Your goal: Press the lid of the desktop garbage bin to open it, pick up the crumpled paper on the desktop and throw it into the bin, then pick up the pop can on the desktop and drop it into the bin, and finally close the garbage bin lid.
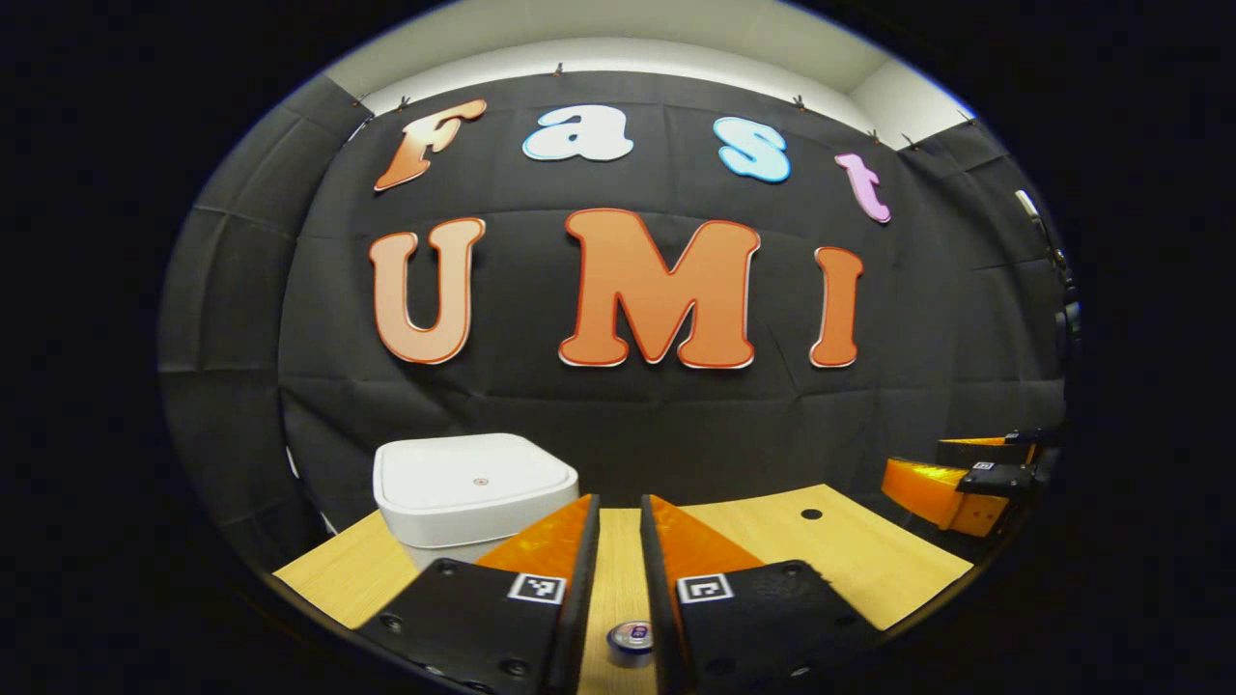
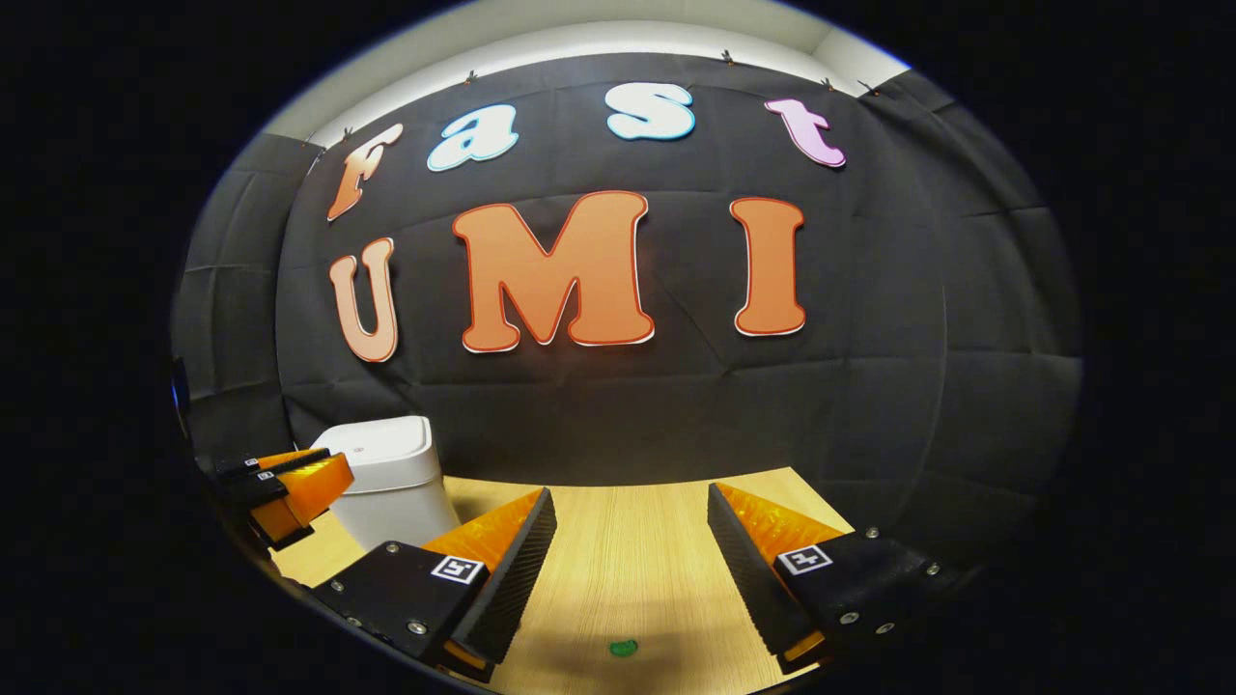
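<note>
Two claws: left claw [image 1: 620,502] narrowly parted above pop can [image 1: 630,643], right claw [image 2: 630,497] wide, empty.

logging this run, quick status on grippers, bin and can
Left gripper nearly shut, empty, pop can low between its fingers. Right gripper open, empty. Bin lid closed. Small green bit on the desktop.

Both views are looking forward, low over the pale wooden desk [image 1: 830,550], facing the black cloth wall. They are sharing the white square lidded bin [image 1: 473,492], sitting nearer in the left gripper view.
</note>
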Demonstrator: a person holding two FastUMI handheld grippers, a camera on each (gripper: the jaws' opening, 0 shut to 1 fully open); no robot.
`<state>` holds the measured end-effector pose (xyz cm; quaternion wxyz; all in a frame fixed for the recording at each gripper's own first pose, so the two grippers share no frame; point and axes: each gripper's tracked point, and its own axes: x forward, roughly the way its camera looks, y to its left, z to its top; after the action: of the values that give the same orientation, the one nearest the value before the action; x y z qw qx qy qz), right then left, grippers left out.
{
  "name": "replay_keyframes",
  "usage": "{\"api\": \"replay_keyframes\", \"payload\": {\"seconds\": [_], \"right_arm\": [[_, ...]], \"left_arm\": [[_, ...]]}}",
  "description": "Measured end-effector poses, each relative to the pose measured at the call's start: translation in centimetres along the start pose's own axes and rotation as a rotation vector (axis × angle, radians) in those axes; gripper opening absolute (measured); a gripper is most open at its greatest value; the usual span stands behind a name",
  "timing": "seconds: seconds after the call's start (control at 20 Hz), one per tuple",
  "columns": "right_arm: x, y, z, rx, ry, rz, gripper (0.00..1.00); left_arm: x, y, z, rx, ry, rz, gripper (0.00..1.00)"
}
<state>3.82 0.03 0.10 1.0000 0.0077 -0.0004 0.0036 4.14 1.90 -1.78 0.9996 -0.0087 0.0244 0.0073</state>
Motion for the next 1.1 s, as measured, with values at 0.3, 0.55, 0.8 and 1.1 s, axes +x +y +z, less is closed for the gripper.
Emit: {"api": "replay_keyframes", "payload": {"seconds": [0.3, 0.55, 0.8, 1.1], "right_arm": [[1.9, 0.1, -0.1, 0.001, 0.016, 0.014, 0.94], [2.9, -0.2, 0.0, 0.003, 0.016, 0.011, 0.94], [3.2, -1.2, 0.3, 0.004, 0.011, -0.011, 0.95], [3.9, -1.7, 0.1, 0.021, 0.018, -0.022, 0.94]], "left_arm": [[3.7, 5.0, -1.4, -0.015, 0.079, 0.122, 0.0], [8.5, 11.5, -0.2, 0.007, 0.101, 0.237, 0.0], [10.5, 13.9, -2.8, -0.039, 0.216, 0.27, 0.0], [10.8, 13.9, -3.3, -0.067, 0.231, 0.259, 0.0]]}}
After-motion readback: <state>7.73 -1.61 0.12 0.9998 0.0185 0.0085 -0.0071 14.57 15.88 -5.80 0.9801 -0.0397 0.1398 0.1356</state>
